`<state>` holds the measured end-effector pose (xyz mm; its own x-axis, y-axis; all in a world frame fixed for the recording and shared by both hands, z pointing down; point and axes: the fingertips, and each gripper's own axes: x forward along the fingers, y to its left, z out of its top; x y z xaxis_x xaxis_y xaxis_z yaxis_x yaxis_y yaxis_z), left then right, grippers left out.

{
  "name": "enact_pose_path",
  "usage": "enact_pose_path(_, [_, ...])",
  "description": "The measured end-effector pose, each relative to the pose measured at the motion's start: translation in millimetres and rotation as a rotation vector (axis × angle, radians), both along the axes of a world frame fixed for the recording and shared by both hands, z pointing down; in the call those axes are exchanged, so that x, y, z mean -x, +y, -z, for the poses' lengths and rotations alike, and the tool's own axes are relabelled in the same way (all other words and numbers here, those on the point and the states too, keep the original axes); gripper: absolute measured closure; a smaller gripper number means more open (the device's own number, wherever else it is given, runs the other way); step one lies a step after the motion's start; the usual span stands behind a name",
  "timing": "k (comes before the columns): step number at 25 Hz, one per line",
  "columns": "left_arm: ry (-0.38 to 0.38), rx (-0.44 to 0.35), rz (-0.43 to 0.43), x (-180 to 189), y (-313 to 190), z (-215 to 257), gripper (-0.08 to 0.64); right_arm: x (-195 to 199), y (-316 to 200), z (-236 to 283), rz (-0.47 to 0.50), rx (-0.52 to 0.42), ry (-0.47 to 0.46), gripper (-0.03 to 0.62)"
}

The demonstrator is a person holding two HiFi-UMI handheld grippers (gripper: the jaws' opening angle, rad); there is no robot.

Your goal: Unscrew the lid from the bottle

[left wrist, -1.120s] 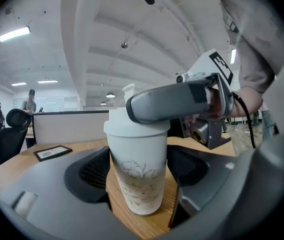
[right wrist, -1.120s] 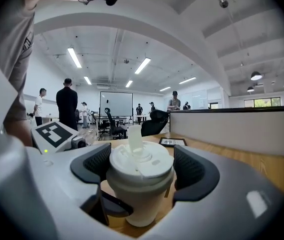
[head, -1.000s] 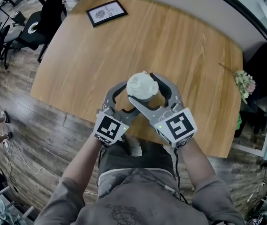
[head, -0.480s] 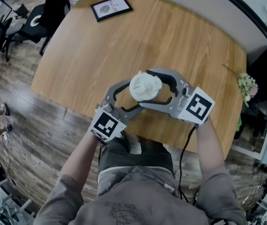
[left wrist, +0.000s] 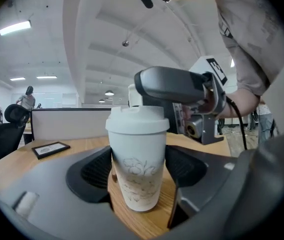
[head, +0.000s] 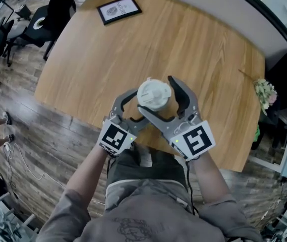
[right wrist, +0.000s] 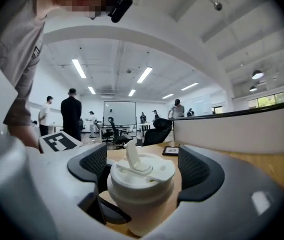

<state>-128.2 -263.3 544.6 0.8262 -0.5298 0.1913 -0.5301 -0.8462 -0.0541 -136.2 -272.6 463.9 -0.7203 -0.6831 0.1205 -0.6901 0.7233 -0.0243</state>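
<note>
A white bottle with a flower print stands on the wooden table near its front edge. My left gripper is shut on the bottle's body, and both pads press its sides. The white lid has its flip tab raised. It sits between the jaws of my right gripper, which are opening, and a thin gap shows on each side of the lid. In the head view the lid hides the bottle's body, and the right gripper reaches in from the near right.
A framed picture lies at the table's far left. A small bunch of flowers lies at its right edge. Black office chairs stand beyond the left edge. The table's front edge runs just under my grippers.
My right gripper has swung from the bottle's right back round toward me, and its jaws have widened off the lid. The left gripper and the bottle have stayed put.
</note>
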Motion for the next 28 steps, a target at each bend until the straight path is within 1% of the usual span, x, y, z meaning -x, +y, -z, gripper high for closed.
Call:
enact_pose_path(3, [-0.005, -0.01, 0.018, -0.3, 0.6, -0.6, 0.229, 3.1, -3.5, -14.1, -0.118, 0.045, 0.03, 0.152])
enact_pose_path(6, [-0.001, -0.002, 0.034, -0.4, 1.4, -1.8, 0.229, 1.9, -7.6, -20.5, -0.195, 0.052, 0.016, 0.155])
enact_pose_path(7, [-0.004, -0.009, 0.033, -1.1, 1.5, -1.7, 0.23, 0.1, -7.9, -20.7, -0.207, 0.052, 0.007, 0.169])
enact_pose_path(8, [-0.006, -0.013, 0.031, -1.9, 1.2, -1.4, 0.23, -1.3, -8.2, -20.6, -0.21, 0.053, 0.001, 0.169])
enact_pose_path(10, [-0.006, -0.006, 0.028, -2.2, 0.8, -1.1, 0.23, -1.0, -8.0, -20.4, -0.184, 0.058, -0.001, 0.17])
enact_pose_path(11, [-0.007, 0.001, 0.024, -1.9, 1.0, -1.3, 0.23, 0.2, -7.4, -20.5, -0.151, 0.062, 0.002, 0.17])
enact_pose_path(13, [-0.013, 0.006, 0.009, -1.7, 1.4, -1.6, 0.23, 2.7, -5.4, -21.1, -0.057, 0.069, 0.018, 0.17])
enact_pose_path(15, [-0.016, 0.005, -0.008, -1.8, 1.9, -1.9, 0.232, 4.6, -3.0, -21.5, 0.053, 0.075, 0.029, 0.17])
enact_pose_path(22, [-0.014, 0.005, -0.066, 0.1, 2.6, -0.7, 0.233, 11.2, 2.9, -21.1, 0.447, 0.106, 0.015, 0.17])
enact_pose_path(25, [-0.008, 0.009, -0.077, 1.2, 1.5, 0.8, 0.233, 13.5, 3.3, -20.0, 0.532, 0.101, 0.037, 0.169])
enact_pose_path(27, [-0.001, 0.014, -0.074, 1.2, 1.3, 0.4, 0.233, 13.9, 3.4, -20.0, 0.549, 0.097, 0.037, 0.169])
enact_pose_path(28, [0.007, 0.025, -0.066, 1.0, 1.5, 0.0, 0.233, 13.7, 3.1, -19.7, 0.54, 0.095, 0.034, 0.169])
